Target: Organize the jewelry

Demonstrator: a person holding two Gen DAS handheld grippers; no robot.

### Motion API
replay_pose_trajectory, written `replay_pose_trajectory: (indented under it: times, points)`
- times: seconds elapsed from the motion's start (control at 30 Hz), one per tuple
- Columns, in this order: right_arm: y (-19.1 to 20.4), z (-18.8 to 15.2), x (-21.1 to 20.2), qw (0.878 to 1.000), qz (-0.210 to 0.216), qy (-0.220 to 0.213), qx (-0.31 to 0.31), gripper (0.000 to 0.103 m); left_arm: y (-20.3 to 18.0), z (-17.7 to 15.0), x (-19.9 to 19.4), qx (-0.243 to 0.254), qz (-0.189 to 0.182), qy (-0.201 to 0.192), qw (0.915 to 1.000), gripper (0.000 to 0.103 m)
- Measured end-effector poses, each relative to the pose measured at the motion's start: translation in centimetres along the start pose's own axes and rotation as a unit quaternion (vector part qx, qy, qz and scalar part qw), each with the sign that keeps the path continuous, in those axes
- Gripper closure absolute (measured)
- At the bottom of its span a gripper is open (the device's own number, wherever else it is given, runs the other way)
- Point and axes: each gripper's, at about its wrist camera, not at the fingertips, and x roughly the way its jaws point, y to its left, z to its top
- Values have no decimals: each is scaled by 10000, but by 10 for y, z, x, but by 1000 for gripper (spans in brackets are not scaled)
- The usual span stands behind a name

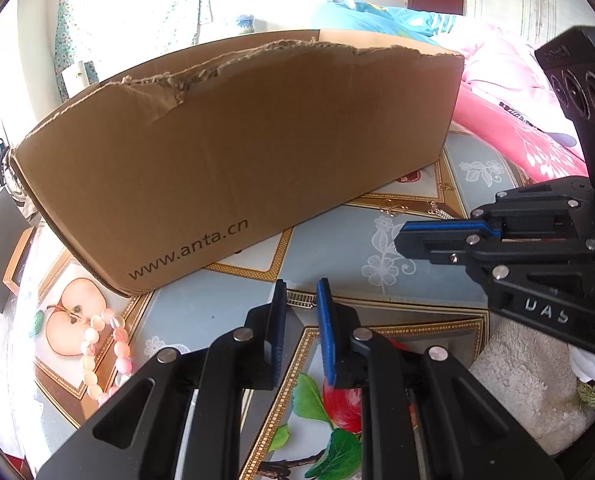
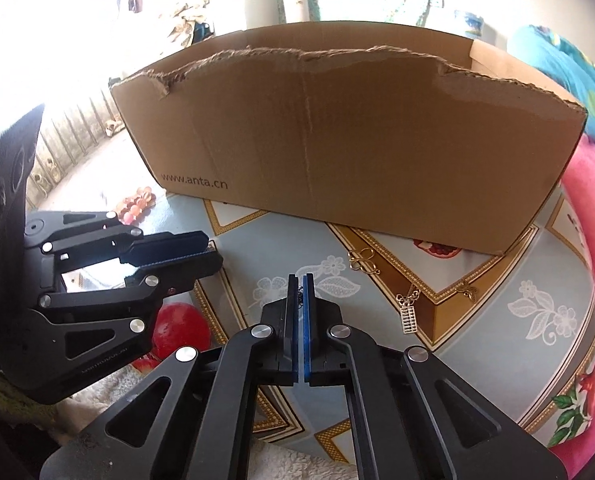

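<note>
On a flower-patterned tablecloth (image 2: 477,352) lie small gold jewelry pieces: a clasp (image 2: 363,261), a charm on a chain (image 2: 408,312) and a tiny winged piece (image 2: 468,290), all in front of a torn box (image 2: 357,140). A pink bead bracelet (image 1: 105,356) lies near the box's left end.

The right gripper (image 2: 301,284) has its blue pads pressed together, seemingly pinching a thin dark chain (image 2: 300,295). The left gripper (image 1: 301,300) is narrowly parted, holding nothing.

The pieces look light, limp and slippery; they are best pinched at a link or charm. The box's tall front wall stands between jewelry and interior.
</note>
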Motion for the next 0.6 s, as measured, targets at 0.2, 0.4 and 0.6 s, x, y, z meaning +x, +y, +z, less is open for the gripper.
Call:
replay_pose_trajectory:
  times: [0.2, 0.4, 0.6]
  points:
    - [-18, 10, -16, 9992, 150, -226, 292, 103, 0, 0, 0, -5, -12, 0, 10000, 88]
    - [-15, 18, -29, 9986, 207, -327, 353, 103, 0, 2, -4, -12, -1, -36, 10000, 88]
    - [-12, 17, -33, 9979, 248, -452, 400, 103, -2, 2, -15, 22, 50, -137, 9999, 88]
